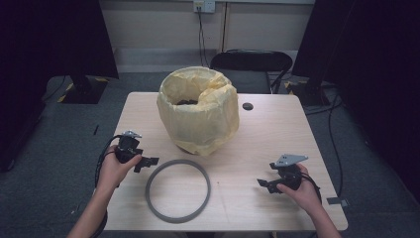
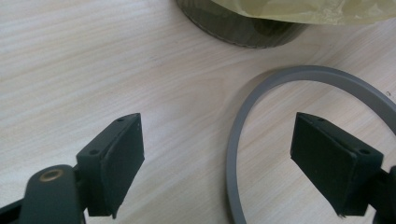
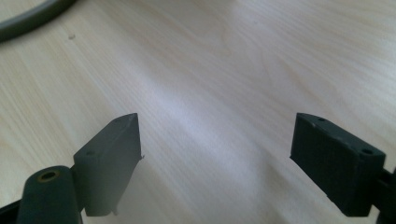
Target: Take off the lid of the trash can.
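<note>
We judge the work as barely begun: the flat grey plastic ring (image 1: 178,190) lies loose on the pale wooden desk (image 1: 257,139) at the near edge, touched by nothing. The round bin lined with a yellow plastic bag (image 1: 199,110) stands just beyond it, the bag already draped over its rim. Fitting the ring over the bag appears to be what remains.

Our left gripper (image 1: 148,162) hovers just beside the ring's left edge, its jaws spread wide and empty; in the left gripper view the ring's arc (image 2: 243,121) lies on the desk between them. Our right gripper (image 1: 263,184) hangs low over bare desk, well apart from the ring, jaws likewise wide open and holding nothing, pointing towards the ring.
</note>
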A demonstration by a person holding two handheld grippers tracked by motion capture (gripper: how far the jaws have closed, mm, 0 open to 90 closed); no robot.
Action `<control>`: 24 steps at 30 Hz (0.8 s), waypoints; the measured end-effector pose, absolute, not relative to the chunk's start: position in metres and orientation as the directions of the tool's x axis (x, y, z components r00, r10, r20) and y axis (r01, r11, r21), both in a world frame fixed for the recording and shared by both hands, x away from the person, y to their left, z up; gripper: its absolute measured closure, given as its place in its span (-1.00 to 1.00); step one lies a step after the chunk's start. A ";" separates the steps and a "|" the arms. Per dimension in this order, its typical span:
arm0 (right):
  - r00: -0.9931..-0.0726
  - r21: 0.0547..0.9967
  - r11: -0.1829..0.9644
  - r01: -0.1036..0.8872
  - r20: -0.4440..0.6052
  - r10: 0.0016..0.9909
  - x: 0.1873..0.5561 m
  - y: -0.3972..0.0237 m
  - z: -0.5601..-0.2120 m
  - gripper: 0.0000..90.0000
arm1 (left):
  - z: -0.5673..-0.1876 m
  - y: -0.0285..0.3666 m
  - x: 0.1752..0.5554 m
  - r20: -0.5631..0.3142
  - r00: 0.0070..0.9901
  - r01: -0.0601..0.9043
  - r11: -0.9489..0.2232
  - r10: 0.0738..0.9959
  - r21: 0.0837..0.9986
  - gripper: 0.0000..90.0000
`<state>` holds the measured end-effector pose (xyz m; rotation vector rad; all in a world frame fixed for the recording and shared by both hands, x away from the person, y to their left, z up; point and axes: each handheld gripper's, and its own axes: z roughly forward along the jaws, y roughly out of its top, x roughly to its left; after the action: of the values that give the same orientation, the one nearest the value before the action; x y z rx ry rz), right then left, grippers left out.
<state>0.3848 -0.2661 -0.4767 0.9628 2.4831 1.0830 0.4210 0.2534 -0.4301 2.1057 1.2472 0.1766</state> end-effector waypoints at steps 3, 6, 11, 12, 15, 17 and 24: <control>-0.747 0.732 0.496 0.467 0.026 0.665 0.392 -0.262 -0.473 -0.66 | -0.430 0.254 0.423 -0.218 0.540 0.725 -0.318 0.813 0.611 -0.63; -0.748 0.735 0.492 0.466 0.030 0.664 0.398 -0.258 -0.470 -0.66 | -0.430 0.254 0.424 -0.223 0.539 0.726 -0.313 0.812 0.612 -0.62; -0.752 0.742 0.486 0.462 0.037 0.658 0.411 -0.252 -0.463 -0.66 | -0.426 0.255 0.426 -0.224 0.553 0.712 -0.316 0.803 0.627 -0.62; -0.753 0.744 0.483 0.462 0.042 0.657 0.414 -0.251 -0.462 -0.66 | -0.426 0.255 0.426 -0.222 0.551 0.712 -0.315 0.804 0.628 -0.62; -0.757 0.743 0.485 0.461 0.045 0.651 0.423 -0.246 -0.458 -0.66 | -0.423 0.255 0.428 -0.218 0.562 0.706 -0.324 0.798 0.630 -0.63; -0.760 0.741 0.492 0.457 0.038 0.649 0.429 -0.242 -0.455 -0.66 | -0.420 0.254 0.429 -0.214 0.562 0.702 -0.324 0.799 0.635 -0.63; -0.765 0.742 0.503 0.444 0.022 0.643 0.445 -0.231 -0.444 -0.65 | -0.413 0.246 0.435 -0.203 0.575 0.684 -0.330 0.793 0.651 -0.63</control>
<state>0.4446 -0.2308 -0.4444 0.9222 2.4912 1.1182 0.4350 0.2460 -0.4128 2.0947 1.1731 0.1952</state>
